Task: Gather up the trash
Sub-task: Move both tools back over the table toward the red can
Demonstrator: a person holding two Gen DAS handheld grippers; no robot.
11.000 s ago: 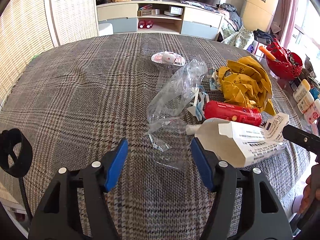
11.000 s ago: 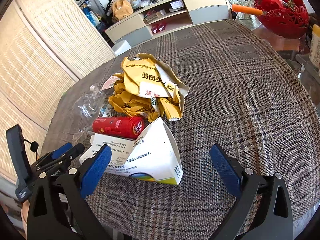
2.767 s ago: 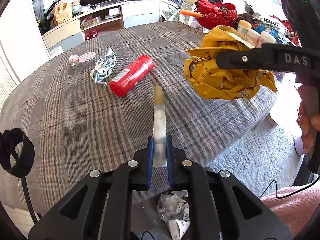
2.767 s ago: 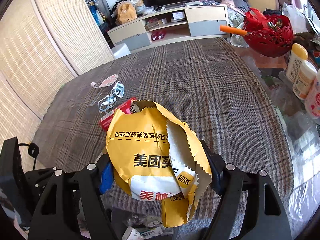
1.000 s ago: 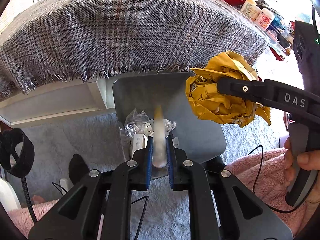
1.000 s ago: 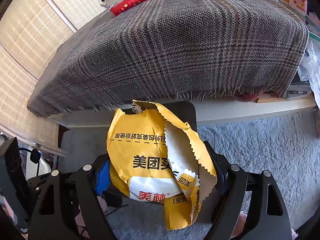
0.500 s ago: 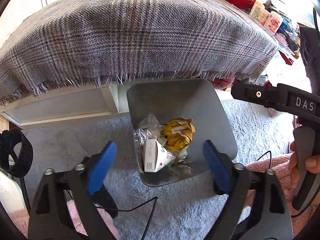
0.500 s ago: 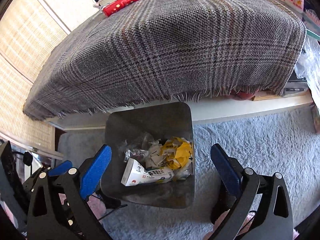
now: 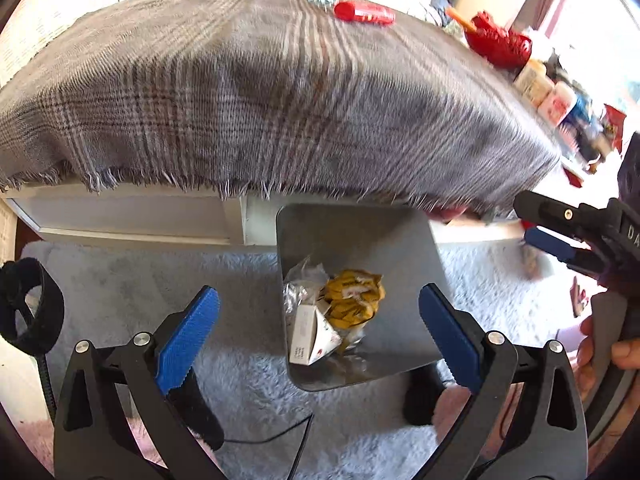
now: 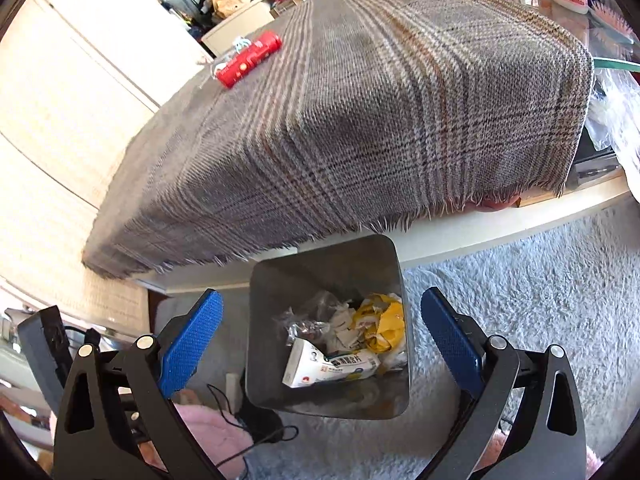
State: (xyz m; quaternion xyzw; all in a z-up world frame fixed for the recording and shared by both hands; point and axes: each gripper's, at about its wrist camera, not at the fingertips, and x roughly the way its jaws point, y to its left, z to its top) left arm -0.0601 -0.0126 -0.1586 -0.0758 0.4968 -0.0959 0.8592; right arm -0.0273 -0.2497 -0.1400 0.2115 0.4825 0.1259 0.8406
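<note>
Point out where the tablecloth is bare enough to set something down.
The plaid tablecloth is bare from its fringed near edge back to the red tube. It gets crowded at the far left corner, where the tube lies against a small white scrap, and past the right edge, where bottles stand.

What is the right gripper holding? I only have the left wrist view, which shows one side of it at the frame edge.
Observer: Nothing. In the right wrist view the right gripper has its jaws wide apart and empty, above the grey bin.
Operator: The far end of the table is blurred for me. Is anything next to the red tube?
Observer: Yes. A light blue and white scrap lies right beside the red tube on the plaid cloth.
Operator: How does the white carton sit in the bin?
Observer: The white carton lies on its side, printed face up, nearer the camera than the crumpled yellow bag.
</note>
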